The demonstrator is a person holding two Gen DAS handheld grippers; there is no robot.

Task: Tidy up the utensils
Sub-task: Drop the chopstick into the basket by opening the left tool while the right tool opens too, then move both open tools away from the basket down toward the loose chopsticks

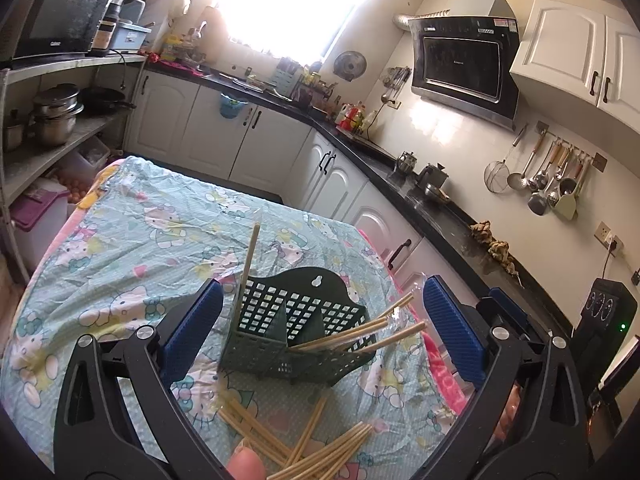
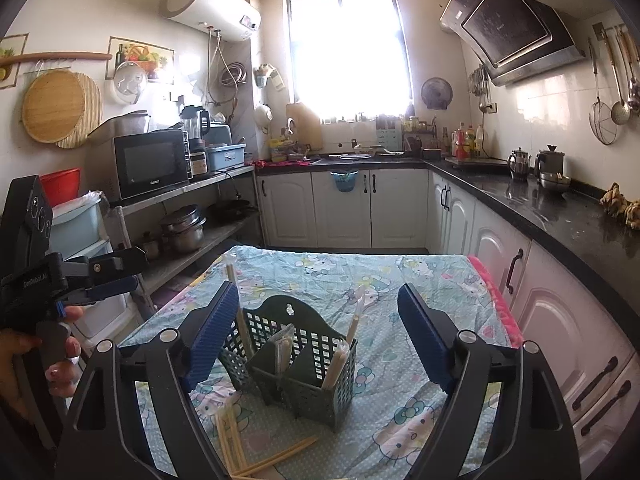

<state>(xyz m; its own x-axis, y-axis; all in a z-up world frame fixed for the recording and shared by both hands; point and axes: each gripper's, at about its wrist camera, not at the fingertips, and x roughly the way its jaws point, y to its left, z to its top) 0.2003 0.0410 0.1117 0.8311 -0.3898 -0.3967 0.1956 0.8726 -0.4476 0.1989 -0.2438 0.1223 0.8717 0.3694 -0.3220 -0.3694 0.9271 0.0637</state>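
The chopsticks look light, stiff and thin, and likely slick in their clear wrappers; they would be best pinched near the middle, across the shaft, a few at a time. A loose heap lies on the surface just in front of the green caddy, below and between the fingers of the left gripper. Several already stand in the caddy. Both the left and the right gripper are wide and empty, framing the caddy.
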